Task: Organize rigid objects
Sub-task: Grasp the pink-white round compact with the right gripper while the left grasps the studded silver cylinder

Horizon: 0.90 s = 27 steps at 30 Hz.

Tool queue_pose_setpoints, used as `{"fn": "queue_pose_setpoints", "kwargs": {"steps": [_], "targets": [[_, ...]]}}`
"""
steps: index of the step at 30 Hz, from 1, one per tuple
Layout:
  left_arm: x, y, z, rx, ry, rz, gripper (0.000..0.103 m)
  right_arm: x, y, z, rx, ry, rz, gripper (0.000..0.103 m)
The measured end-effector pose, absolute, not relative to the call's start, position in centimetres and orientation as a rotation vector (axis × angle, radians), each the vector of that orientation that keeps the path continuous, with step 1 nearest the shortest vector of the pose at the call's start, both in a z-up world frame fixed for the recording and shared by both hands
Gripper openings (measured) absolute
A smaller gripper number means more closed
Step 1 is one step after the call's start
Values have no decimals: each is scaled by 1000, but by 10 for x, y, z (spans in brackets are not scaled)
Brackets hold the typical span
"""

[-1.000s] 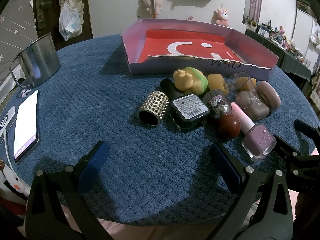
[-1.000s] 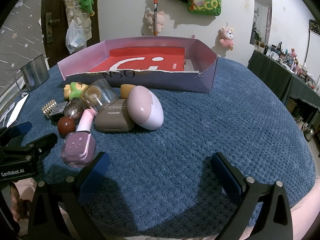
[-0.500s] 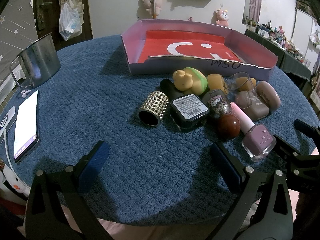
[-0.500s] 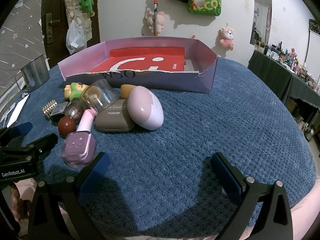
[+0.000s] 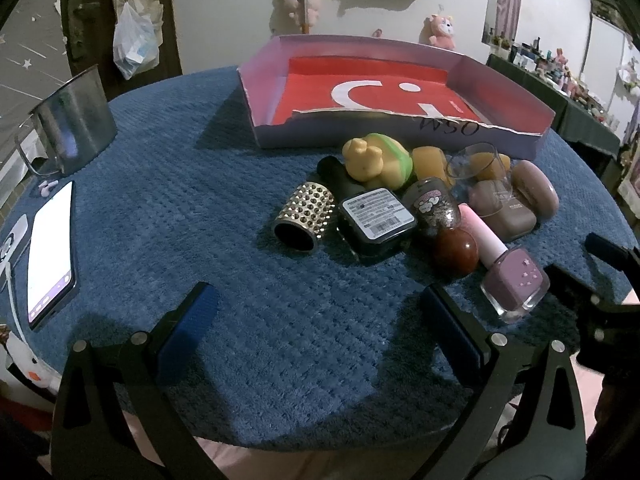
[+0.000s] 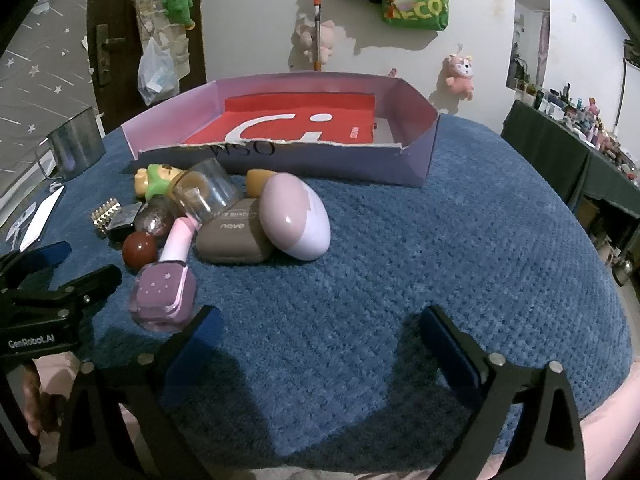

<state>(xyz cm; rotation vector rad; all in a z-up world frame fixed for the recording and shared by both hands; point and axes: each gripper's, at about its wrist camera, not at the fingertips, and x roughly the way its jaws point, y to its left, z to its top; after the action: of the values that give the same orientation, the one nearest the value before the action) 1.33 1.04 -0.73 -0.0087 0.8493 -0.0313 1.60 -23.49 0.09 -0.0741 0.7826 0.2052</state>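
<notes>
A shallow purple box with a red floor stands at the back of the blue table. In front of it lies a pile: a studded gold cylinder, a black compact, a yellow-green toy, a red ball, a purple nail polish bottle, a brown case, a pink egg and a clear cup. My left gripper is open and empty, near the table's front edge. My right gripper is open and empty, right of the pile.
A metal mug stands at the far left, with a lit phone lying near the left edge. The table edge runs close below both grippers. A dark shelf with small items stands to the right, beyond the table.
</notes>
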Motion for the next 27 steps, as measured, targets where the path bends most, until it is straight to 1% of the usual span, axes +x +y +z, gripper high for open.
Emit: {"fn": "queue_pose_setpoints", "kwargs": {"steps": [3, 5, 6, 8, 11, 15, 18, 27], "targets": [[16, 8, -8, -3, 845, -38, 102, 18, -240, 6, -62, 768, 201, 95], [18, 7, -8, -3, 841, -46, 98, 20, -243, 7, -55, 765, 195, 94], [20, 6, -7, -4, 841, -50, 97, 22, -244, 7, -51, 765, 194, 92], [23, 5, -6, -5, 838, -60, 90, 25, -245, 7, -50, 767, 196, 90], [30, 7, -6, -6, 842, -64, 86, 29, -242, 8, -62, 761, 202, 85], [35, 7, -5, -12, 840, -69, 85, 34, -240, 13, -60, 740, 208, 84], [39, 7, -6, 0, 840, -67, 81, 38, -238, 16, -64, 732, 211, 84], [41, 10, -6, -1, 844, -87, 80, 51, -246, 19, -81, 701, 128, 83]]}}
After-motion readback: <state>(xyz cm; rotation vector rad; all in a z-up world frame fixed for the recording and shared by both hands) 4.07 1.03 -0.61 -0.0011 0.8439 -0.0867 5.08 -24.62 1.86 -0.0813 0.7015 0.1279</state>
